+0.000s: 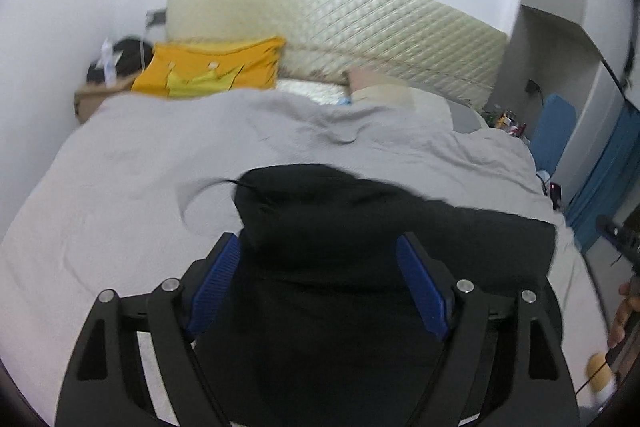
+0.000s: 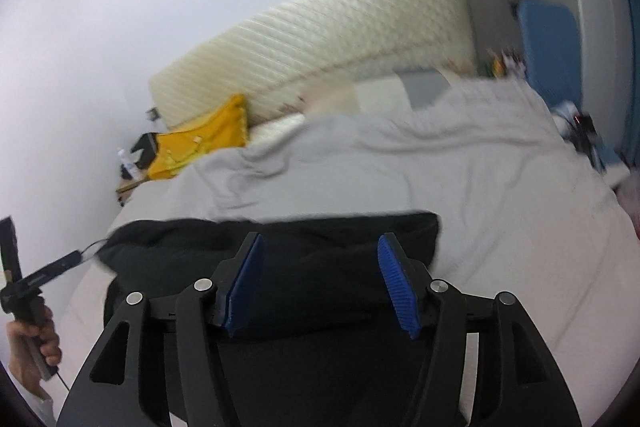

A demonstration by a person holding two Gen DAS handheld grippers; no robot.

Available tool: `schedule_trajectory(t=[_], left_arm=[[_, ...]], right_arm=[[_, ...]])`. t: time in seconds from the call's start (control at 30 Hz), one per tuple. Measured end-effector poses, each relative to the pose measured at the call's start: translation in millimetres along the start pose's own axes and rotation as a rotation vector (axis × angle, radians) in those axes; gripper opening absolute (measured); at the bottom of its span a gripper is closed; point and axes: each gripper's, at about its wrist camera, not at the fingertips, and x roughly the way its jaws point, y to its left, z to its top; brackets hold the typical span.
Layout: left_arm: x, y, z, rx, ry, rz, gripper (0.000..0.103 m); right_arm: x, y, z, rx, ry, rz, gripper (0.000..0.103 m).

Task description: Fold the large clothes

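Bed (image 1: 120, 187), covered with a pale grey sheet, rumpled toward the head end; taken here as the landmark. Black garment (image 1: 360, 227), large, folded into a thick block, lies flat on the foot half of the bed, its far edge running across the sheet and one dark cord or drawstring trailing off its far-left corner. Left gripper (image 1: 320, 255), black frame with blue ribbed pads (image 1: 424, 287), hangs above the near part of the garment with jaws spread wide; nothing is clamped between them, and the pads press on no cloth. Right gripper (image 2: 320, 251), same make, sits above the garment's other end, jaws parted to a moderate gap, likewise holding nothing; the black cloth shows through the gap below. A hand (image 2: 36, 343) grasps the handle of the left gripper at the left side of the bed, seen from the right wrist view. Cream quilted headboard (image 1: 360, 27), at the head of the bed against the white wall. Yellow cushion (image 1: 212, 67), propped at the head end, left side. White pillow (image 1: 312, 91), partly tucked under the sheet beside the cushion. Blue panel (image 2: 548, 39), upright past the bed's right-hand head corner. Both views are somewhat blurred.
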Motion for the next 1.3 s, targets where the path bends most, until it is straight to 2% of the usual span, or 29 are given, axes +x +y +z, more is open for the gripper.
schedule_trajectory(t=[0.13,0.2,0.3,0.47,0.77,0.97,1.13,1.3], left_arm=[[18,-24,-18,0.048,-0.008,-0.018,0.081],[31,-37,-25,0.084,-0.001,-0.022,0.081],[50,-54,-33,0.144,-0.007,0.024,0.081],[79,-61,-41,0.146,-0.001,0.039,0.081],[100,-57,-43,0.102,0.011,0.025,0.084],[108,-66,-41,0.134,0.025,0.064,0.087],[116,-62,-38,0.114,0.046,0.060,0.088],[126,-67,-37,0.134,0.034,0.098,0.090]], right_arm=[[27,31,-23,-0.076,0.012,0.015,0.062],[47,41,-34,-0.113,0.039,0.020,0.073],[80,43,-48,-0.137,0.084,0.009,0.073],[114,40,-61,-0.166,0.104,-0.022,0.074],[129,42,-72,-0.177,0.093,-0.066,0.079],[137,42,-72,-0.170,0.115,-0.085,0.081],[147,43,-70,-0.169,0.119,-0.096,0.083],[160,41,-66,-0.175,0.121,-0.094,0.087]])
